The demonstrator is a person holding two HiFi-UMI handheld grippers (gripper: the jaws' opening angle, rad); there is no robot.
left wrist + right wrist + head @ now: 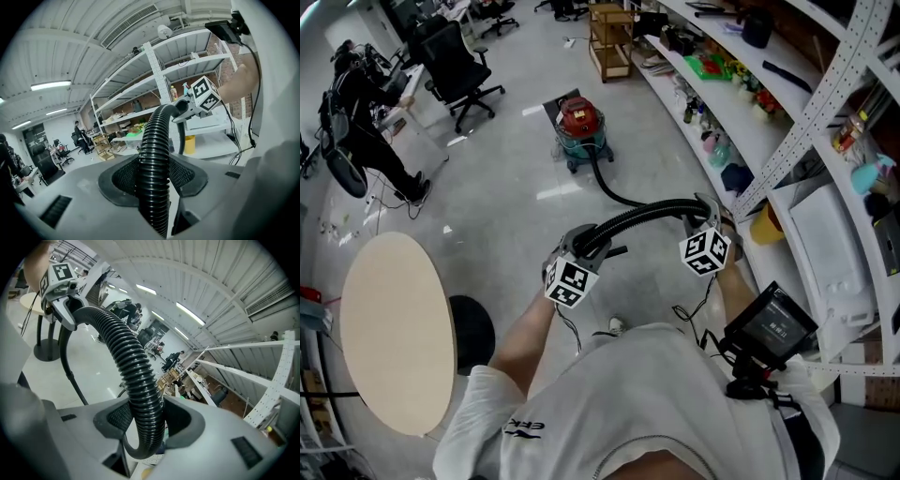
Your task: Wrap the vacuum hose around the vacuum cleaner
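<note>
The vacuum cleaner point(579, 131), with a red top and a teal body, stands on the grey floor ahead of me. Its black ribbed hose point(642, 216) runs from it along the floor, then rises in an arch between both grippers. My left gripper point(583, 247) is shut on the hose point(151, 154), which passes upright between its pads. My right gripper point(703, 223) is shut on the hose point(137, 380) further along. Each gripper view shows the other gripper: the right gripper point(191, 104) and the left gripper point(64, 291), both on the hose.
Long white shelves point(787, 122) full of goods curve along the right. A round beige table point(394, 328) and a black round base point(473, 333) sit at the left. A person point(366, 112) sits at a desk far left, near an office chair point(455, 66). A wooden cart point(609, 37) stands behind the vacuum.
</note>
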